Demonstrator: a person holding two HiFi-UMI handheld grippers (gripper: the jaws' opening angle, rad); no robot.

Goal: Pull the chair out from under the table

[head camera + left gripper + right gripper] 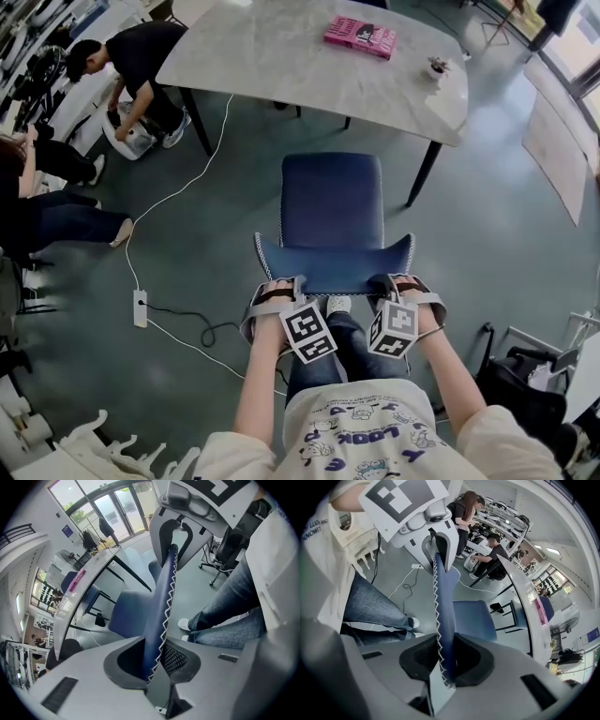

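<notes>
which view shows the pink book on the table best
The head view: the pink book lies flat on the table, seen whole from above. Both gripper views catch it only as a thin, foreshortened pink sliver on the tabletop.

table [281, 56] far edge cut off, pink book [360, 36] print too small to read

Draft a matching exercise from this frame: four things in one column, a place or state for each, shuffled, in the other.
Things:
1. chair
2. book
3. power strip
4. left gripper

Places or states:
A. on the floor, left of the chair
B. shut on the chair's back
C. on the table
D. blue, seat out from under the table

Pairs: 1-D, 2-C, 3-A, 4-B
</notes>
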